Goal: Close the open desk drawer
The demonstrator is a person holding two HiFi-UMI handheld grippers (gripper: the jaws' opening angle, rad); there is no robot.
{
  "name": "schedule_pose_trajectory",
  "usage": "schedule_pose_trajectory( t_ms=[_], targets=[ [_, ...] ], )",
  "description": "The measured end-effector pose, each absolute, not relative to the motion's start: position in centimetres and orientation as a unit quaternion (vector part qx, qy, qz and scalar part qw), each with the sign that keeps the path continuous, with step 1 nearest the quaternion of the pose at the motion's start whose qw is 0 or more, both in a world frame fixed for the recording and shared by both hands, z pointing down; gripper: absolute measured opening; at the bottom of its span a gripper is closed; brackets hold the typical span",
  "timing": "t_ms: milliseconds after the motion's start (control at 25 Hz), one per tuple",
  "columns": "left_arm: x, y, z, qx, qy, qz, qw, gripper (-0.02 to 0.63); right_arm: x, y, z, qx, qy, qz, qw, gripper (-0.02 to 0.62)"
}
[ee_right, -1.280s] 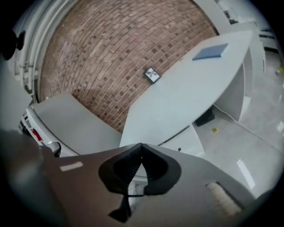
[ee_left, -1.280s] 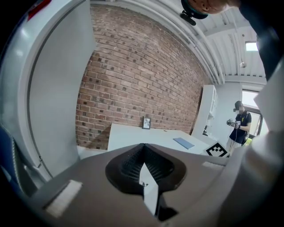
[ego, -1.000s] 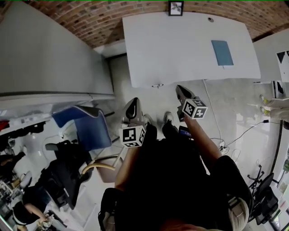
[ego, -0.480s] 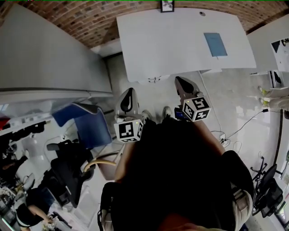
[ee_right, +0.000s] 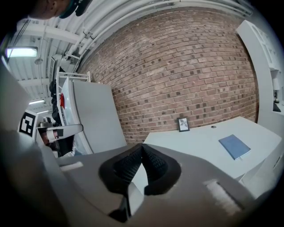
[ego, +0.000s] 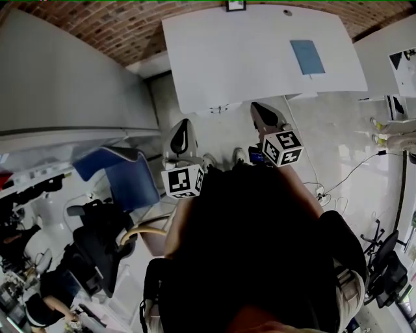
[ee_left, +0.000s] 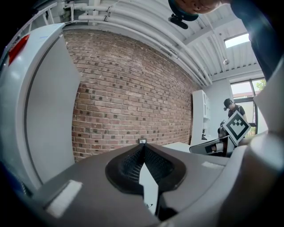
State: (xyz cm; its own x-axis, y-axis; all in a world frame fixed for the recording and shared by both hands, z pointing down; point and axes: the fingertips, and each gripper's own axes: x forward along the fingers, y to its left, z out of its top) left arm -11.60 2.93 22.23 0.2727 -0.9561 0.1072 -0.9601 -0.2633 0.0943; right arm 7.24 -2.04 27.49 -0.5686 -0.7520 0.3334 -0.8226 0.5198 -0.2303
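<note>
The white desk [ego: 247, 58] stood against the brick wall [ee_right: 186, 66], its top bare except for a blue notebook [ego: 307, 56] toward its right end and a small picture frame [ego: 235, 5] at its back edge. The drawer could not be told apart from the desk in any view. Only a small dark fitting [ego: 220, 108] showed under the desk's near edge. In the head view both grippers were held in front of that near edge, apart from it. The left gripper [ego: 184, 127] was toward the desk's left end and the right gripper [ego: 259, 110] toward its middle. The right gripper view looked across the desk top to the notebook and the frame, which leaned upright at the wall. The right gripper's pads were pressed together with nothing between them. The left gripper view showed mostly wall, with only a sliver of the desk past its tips. Its jaws were likewise together and empty, and the right gripper's marker cube [ee_left: 238, 126] was at the picture's right.
</note>
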Motion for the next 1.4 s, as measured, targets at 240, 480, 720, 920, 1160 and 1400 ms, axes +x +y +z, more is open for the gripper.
schedule_pose_trajectory(
  t_ms=[240, 480, 720, 920, 1160, 1400],
  targets=[
    [-11.42, 2.25, 22.0, 0.795, -0.603, 0.019, 0.067, 0.018, 7.21, -2.52, 27.22, 0.45, -0.869, 0.183, 0.093, 0.002],
    [-11.08, 2.0, 22.06, 0.798, -0.599, 0.018, 0.065, 0.018, 7.42, -2.89, 27.2, 0.449, -0.87, 0.182, 0.09, 0.002],
    [-10.94, 1.92, 22.01, 0.797, -0.6, 0.014, 0.066, 0.017, 7.7, -3.0, 27.09, 0.45, -0.87, 0.182, 0.086, 0.002],
    [-10.79, 2.03, 21.97, 0.799, -0.598, 0.017, 0.063, 0.018, 7.84, -2.93, 27.13, 0.451, -0.87, 0.181, 0.086, 0.002],
    [-10.96, 2.32, 22.06, 0.798, -0.599, 0.01, 0.067, 0.017, 7.78, -2.65, 27.27, 0.45, -0.87, 0.179, 0.087, 0.002],
    [-11.19, 2.34, 22.09, 0.798, -0.599, 0.015, 0.064, 0.018, 7.46, -2.59, 27.44, 0.449, -0.871, 0.179, 0.09, 0.002]
  ],
)
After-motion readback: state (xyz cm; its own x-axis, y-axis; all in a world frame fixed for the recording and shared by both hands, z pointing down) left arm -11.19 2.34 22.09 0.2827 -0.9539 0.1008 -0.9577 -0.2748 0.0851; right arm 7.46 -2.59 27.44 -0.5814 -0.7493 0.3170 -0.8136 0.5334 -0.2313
